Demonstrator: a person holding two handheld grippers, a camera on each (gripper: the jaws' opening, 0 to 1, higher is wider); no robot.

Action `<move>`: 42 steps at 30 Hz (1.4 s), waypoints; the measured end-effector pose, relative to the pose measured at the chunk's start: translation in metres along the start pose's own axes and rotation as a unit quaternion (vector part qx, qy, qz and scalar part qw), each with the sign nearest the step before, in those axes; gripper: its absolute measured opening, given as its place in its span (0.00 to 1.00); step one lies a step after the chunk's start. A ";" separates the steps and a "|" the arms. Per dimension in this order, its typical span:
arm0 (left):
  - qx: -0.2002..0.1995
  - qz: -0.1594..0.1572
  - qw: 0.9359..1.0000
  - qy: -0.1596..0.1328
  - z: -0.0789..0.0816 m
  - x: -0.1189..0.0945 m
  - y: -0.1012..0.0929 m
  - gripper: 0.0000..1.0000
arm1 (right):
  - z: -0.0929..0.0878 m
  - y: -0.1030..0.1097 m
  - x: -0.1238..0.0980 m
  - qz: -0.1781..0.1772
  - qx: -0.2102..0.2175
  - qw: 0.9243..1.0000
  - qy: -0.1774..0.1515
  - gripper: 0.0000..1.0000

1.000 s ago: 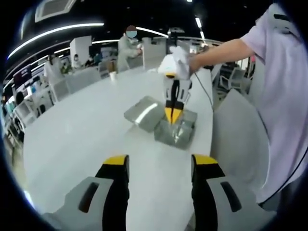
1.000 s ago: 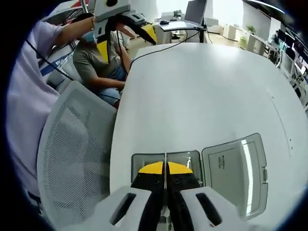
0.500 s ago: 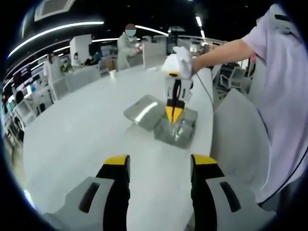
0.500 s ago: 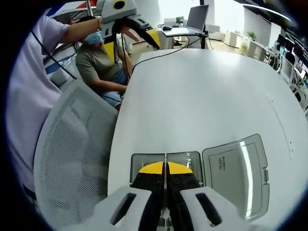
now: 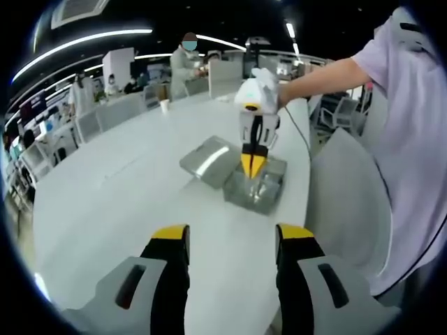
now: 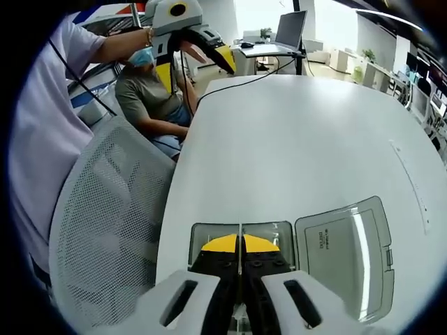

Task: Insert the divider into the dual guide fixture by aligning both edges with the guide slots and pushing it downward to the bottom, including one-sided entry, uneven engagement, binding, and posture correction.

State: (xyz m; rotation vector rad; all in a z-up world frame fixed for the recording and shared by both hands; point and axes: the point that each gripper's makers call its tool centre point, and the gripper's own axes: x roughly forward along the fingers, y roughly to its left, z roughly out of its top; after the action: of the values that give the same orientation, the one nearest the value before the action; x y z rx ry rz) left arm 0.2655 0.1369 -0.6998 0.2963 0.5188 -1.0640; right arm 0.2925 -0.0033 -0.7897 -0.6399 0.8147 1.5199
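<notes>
A clear box-like guide fixture (image 6: 209,233) sits on the white table (image 6: 300,139) near its edge, with its hinged lid (image 6: 342,244) lying open beside it. My right gripper (image 6: 239,244) is shut on the thin divider (image 6: 239,229), which shows edge-on as a fine upright line over the fixture's middle. In the left gripper view, the right gripper (image 5: 253,163) points down into the fixture (image 5: 260,190), with the lid (image 5: 208,160) to its left. My left gripper (image 5: 230,241) is open and holds nothing, well back from the fixture. The left gripper (image 6: 195,63) is raised in the air.
A grey mesh chair (image 6: 105,230) stands against the table edge beside the fixture. A seated person (image 6: 150,98) is behind it. A cable (image 6: 244,70) runs to a laptop (image 6: 290,28) on a far desk. A paper cup (image 5: 163,109) stands far across the table.
Both views have shifted slightly with the hands. The right gripper stays shut on the divider over the fixture, and the left gripper stays open.
</notes>
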 end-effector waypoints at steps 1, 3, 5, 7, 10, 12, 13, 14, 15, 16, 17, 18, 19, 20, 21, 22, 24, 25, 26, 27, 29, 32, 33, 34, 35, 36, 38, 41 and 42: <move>0.000 0.000 1.000 0.001 0.000 0.000 0.000 0.47 | 0.000 0.000 0.000 0.001 0.001 1.000 -0.002 0.00; -0.001 -0.001 1.000 0.003 0.000 0.000 -0.001 0.47 | 0.000 0.001 0.000 0.004 0.002 1.000 -0.006 0.00; -0.001 0.000 1.000 0.006 -0.001 0.000 0.000 0.47 | -0.001 0.001 0.000 0.006 0.003 1.000 -0.011 0.00; -0.002 0.001 1.000 0.007 0.000 0.000 0.000 0.47 | -0.003 0.000 0.002 0.006 0.004 1.000 -0.011 0.00; -0.002 0.002 1.000 0.008 0.000 0.000 0.001 0.47 | -0.005 0.001 0.004 0.005 0.003 1.000 -0.012 0.00; -0.001 0.003 1.000 0.011 0.000 -0.001 0.002 0.47 | -0.006 0.001 0.007 0.004 0.001 1.000 -0.009 0.00; -0.001 0.003 1.000 0.012 0.000 -0.001 0.002 0.47 | -0.005 0.001 0.008 0.003 0.001 1.000 -0.007 0.00; -0.001 0.003 1.000 0.013 0.000 -0.001 0.002 0.47 | -0.005 0.000 0.009 0.002 0.001 1.000 -0.006 0.00; -0.001 0.003 1.000 0.013 0.000 -0.001 0.002 0.47 | -0.006 0.001 0.009 0.003 0.000 1.000 -0.005 0.00; -0.001 0.003 1.000 0.013 0.000 -0.001 0.002 0.47 | -0.007 0.000 0.010 0.002 0.000 1.000 -0.003 0.00; -0.001 0.003 1.000 0.014 0.000 0.000 0.002 0.47 | -0.007 -0.001 0.010 0.000 0.003 1.000 -0.002 0.00; 0.000 0.003 1.000 0.014 0.000 0.000 0.002 0.47 | -0.007 0.000 0.011 0.001 0.001 1.000 -0.002 0.00; -0.001 0.002 1.000 0.014 0.000 0.000 0.002 0.47 | -0.007 0.000 0.011 0.001 0.001 1.000 0.000 0.00; -0.001 0.002 1.000 0.014 0.000 0.000 0.002 0.47 | -0.007 0.000 0.011 0.000 0.001 1.000 0.000 0.00; 0.000 0.002 1.000 0.015 0.000 0.000 0.002 0.47 | -0.008 -0.001 0.011 0.000 0.001 1.000 0.001 0.00; -0.001 0.002 1.000 0.015 0.000 0.000 0.002 0.47 | -0.008 -0.001 0.011 -0.001 0.002 1.000 0.001 0.00; 0.000 0.002 1.000 0.016 -0.001 0.001 0.002 0.47 | -0.008 -0.002 0.012 -0.003 0.007 1.000 0.003 0.00; 0.000 0.001 1.000 0.017 -0.001 0.001 0.002 0.47 | -0.008 -0.001 0.012 -0.005 0.007 1.000 0.004 0.00; 0.001 0.000 1.000 0.017 -0.001 0.001 0.001 0.47 | -0.009 0.000 0.013 -0.004 0.003 1.000 0.007 0.00; 0.001 0.000 1.000 0.016 -0.001 0.001 0.001 0.47 | -0.009 -0.001 0.012 -0.006 0.004 1.000 0.008 0.00; 0.002 0.000 1.000 0.017 -0.001 0.001 0.001 0.47 | -0.009 -0.001 0.012 -0.005 0.003 1.000 0.011 0.00; 0.003 0.000 1.000 0.017 -0.001 0.002 0.001 0.47 | -0.009 0.000 0.013 -0.002 -0.003 1.000 0.018 0.00; 0.003 0.000 1.000 0.017 -0.001 0.001 0.001 0.47 | -0.009 0.000 0.013 -0.001 -0.008 1.000 0.021 0.00; 0.003 0.000 1.000 0.016 -0.001 0.001 0.000 0.47 | -0.009 0.003 0.014 0.007 -0.012 1.000 0.023 0.00; 0.002 0.000 1.000 0.017 -0.002 0.001 0.000 0.47 | -0.009 0.002 0.014 0.002 -0.011 1.000 0.023 0.00; 0.002 0.000 1.000 0.017 -0.002 0.001 0.000 0.47 | -0.009 0.001 0.014 0.001 -0.010 1.000 0.023 0.00; 0.001 0.001 1.000 0.017 -0.003 0.001 0.001 0.47 | -0.009 0.000 0.014 -0.002 -0.007 1.000 0.024 0.00; 0.000 0.001 1.000 0.014 -0.002 0.001 0.001 0.47 | -0.010 0.001 0.015 -0.003 -0.006 1.000 0.027 0.00; 0.001 0.001 1.000 0.014 -0.002 0.001 0.001 0.47 | -0.010 0.001 0.016 -0.003 -0.005 1.000 0.028 0.00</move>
State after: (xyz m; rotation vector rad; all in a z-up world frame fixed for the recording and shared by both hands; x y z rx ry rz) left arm 0.2660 0.1371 -0.7020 0.3132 0.5433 -1.0594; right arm 0.2894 -0.0018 -0.8079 -0.6946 0.8472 1.5078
